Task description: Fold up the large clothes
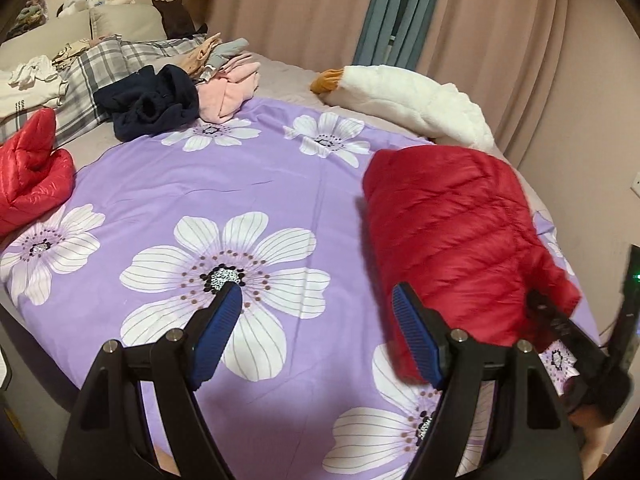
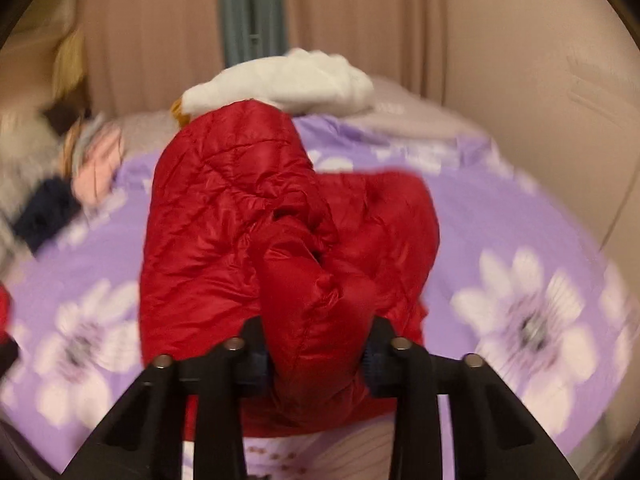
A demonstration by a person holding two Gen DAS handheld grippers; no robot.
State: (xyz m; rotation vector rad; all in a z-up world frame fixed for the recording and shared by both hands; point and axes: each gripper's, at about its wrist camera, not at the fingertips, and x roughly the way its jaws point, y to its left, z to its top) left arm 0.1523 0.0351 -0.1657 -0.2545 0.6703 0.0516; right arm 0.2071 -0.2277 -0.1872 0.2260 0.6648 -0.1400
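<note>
Red puffer jacket [image 2: 248, 216] bunched on the purple flowered bedspread [image 1: 208, 184], near the white plush goose [image 1: 416, 100]. Pinched at its near fold by right gripper [image 2: 316, 354] fingers. Left gripper [image 1: 316, 316] fingers spread, empty, just beside the jacket's edge.

No text can be made out with any certainty. The one trace of print is a short column of small dark marks on a folded white garment [image 1: 24, 96] lying at the far left of the bed, well to the left of the left jaws and beyond them; the marks are too small and blurred to read. The right wrist view shows no lettering.
</note>
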